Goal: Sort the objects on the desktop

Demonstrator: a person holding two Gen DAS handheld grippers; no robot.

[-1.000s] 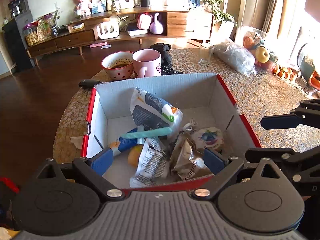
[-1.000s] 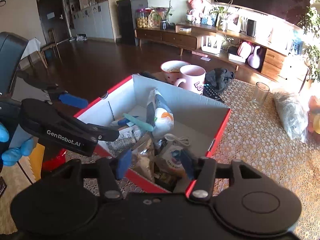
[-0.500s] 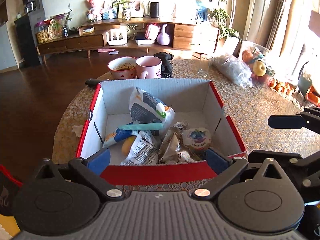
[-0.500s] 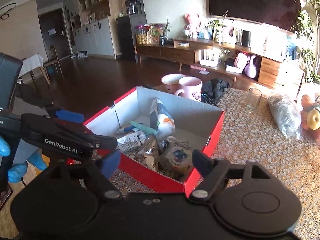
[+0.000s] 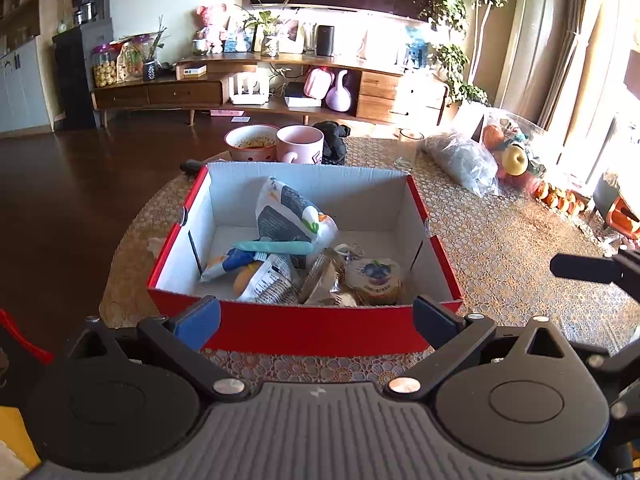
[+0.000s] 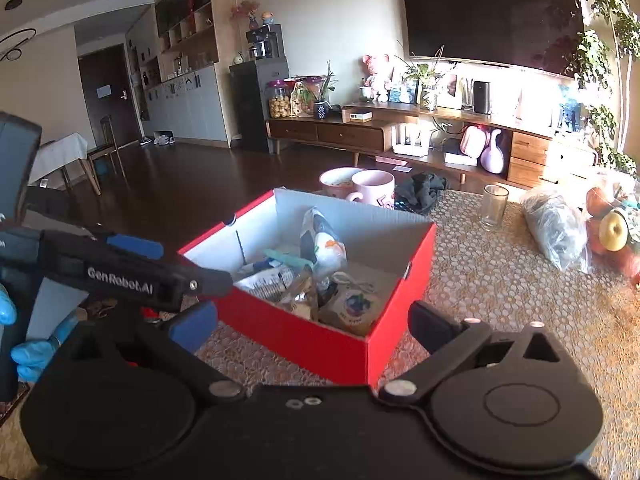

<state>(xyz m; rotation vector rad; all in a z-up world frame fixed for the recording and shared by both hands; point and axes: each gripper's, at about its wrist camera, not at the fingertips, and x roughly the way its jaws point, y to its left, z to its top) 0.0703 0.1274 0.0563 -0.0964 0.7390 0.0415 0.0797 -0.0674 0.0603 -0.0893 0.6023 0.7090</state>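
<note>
A red cardboard box point(image 5: 312, 334) with a white inside stands on the round table; it also shows in the right wrist view point(image 6: 320, 344). It holds several items: a white and grey snack bag point(image 5: 292, 212), a teal stick point(image 5: 276, 247), a round blueberry pack point(image 5: 376, 276) and crumpled wrappers point(image 5: 268, 282). My left gripper point(image 5: 316, 320) is open and empty, just in front of the box's near wall. My right gripper point(image 6: 312, 328) is open and empty, in front of the box's near corner.
Behind the box stand a spotted bowl point(image 5: 251, 148), a pink mug point(image 5: 300, 146), a black cloth point(image 5: 334, 140) and a glass point(image 6: 494, 208). A clear bag point(image 5: 460, 162) and fruit point(image 5: 516, 158) lie at the right. The table edge point(image 5: 120, 264) is at the left.
Both grippers have drawn back and up from over the box to in front of it. The right gripper's jaws have opened wider. The items in the box have not moved.
</note>
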